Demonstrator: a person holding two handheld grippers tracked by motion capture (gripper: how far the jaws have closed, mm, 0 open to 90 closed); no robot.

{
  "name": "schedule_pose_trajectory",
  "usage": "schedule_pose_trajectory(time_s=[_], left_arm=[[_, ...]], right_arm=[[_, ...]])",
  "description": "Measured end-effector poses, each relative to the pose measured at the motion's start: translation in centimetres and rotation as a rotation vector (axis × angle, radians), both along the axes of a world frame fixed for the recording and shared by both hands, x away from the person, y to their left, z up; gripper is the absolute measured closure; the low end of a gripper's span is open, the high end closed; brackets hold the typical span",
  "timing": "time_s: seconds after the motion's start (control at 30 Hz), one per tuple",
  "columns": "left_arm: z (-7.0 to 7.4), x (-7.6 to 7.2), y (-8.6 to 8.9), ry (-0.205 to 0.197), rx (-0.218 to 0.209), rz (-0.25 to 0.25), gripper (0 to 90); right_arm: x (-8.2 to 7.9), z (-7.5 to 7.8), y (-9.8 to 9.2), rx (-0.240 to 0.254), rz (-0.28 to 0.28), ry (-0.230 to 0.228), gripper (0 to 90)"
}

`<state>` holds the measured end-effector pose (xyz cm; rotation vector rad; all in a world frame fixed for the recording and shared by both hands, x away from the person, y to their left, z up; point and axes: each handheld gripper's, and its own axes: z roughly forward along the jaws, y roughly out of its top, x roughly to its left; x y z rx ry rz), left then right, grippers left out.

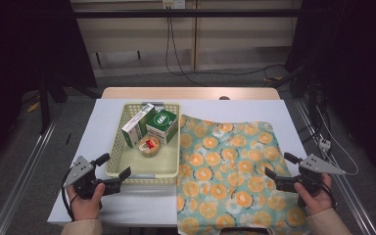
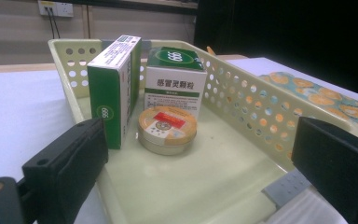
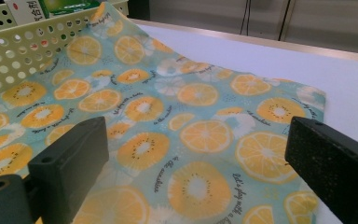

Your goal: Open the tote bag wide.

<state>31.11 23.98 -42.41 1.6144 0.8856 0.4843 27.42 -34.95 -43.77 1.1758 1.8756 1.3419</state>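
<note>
White tabletop (image 1: pixel 103 196) fills the middle of the high view, with grey floor and dark curtains around it and pale wall panels behind.

On that table sits a pale yellow perforated basket (image 1: pixel 119 147), nearest to the left gripper (image 1: pixel 112 171). Inside the basket, toward its far end, a tall green-and-white box (image 1: pixel 136 125) stands on its narrow side, leaning slightly. Just beside it is a squarer green-and-white box (image 1: pixel 162 125), upright, with printed characters on its front face. In front of both lies a round flat tin (image 1: pixel 149 145) with an orange and red lid, touching or almost touching the tall box; from the left gripper view I cannot tell which. The near half of the basket floor is bare.

Against the basket's right wall lies a cloth (image 1: pixel 225 166) printed with orange slices on pale blue-green, spread flat and hanging over the near table edge. Its far left corner rides up against the basket wall.

The left gripper is held at the basket's near left corner, jaws apart with nothing between them, one to either side of the near rim. The right gripper (image 1: pixel 280 171) is held over the cloth's right part, jaws likewise wide apart, holding nothing.
</note>
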Motion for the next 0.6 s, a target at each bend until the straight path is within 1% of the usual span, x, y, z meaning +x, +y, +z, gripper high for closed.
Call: schedule_pose_trajectory(time_s=[0.27, 0.4, 0.47, 0.53, 0.57, 0.6], left_arm=[[0.0, 0.0, 0.0, -0.001, 0.002, 0.000, 3.6], [0.0, 0.0, -0.2, -0.002, 0.000, 0.002, 3.6], [0.0, 0.0, -0.1, 0.000, 0.000, 0.003, 3.4], [0.1, -0.1, -0.2, 0.000, -0.008, 0.004, 3.5], [0.2, 0.0, -0.4, -0.002, 0.002, -0.002, 3.4], [0.2, 0.0, -0.4, -0.002, 0.002, -0.002, 3.5]], right_arm=[[0.2, 0.0, 0.4, -0.012, 0.012, 0.016, 6.5], [0.6, 0.2, 0.6, -0.035, 0.004, 0.032, 7.3], [1.2, 0.5, 0.8, -0.036, -0.003, 0.050, 9.0], [2.0, 0.9, 1.3, -0.051, 0.019, 0.061, 8.9], [2.5, 1.1, 1.6, -0.058, 0.024, 0.070, 9.1], [3.2, 1.4, 2.0, -0.074, 0.030, 0.080, 9.4]])
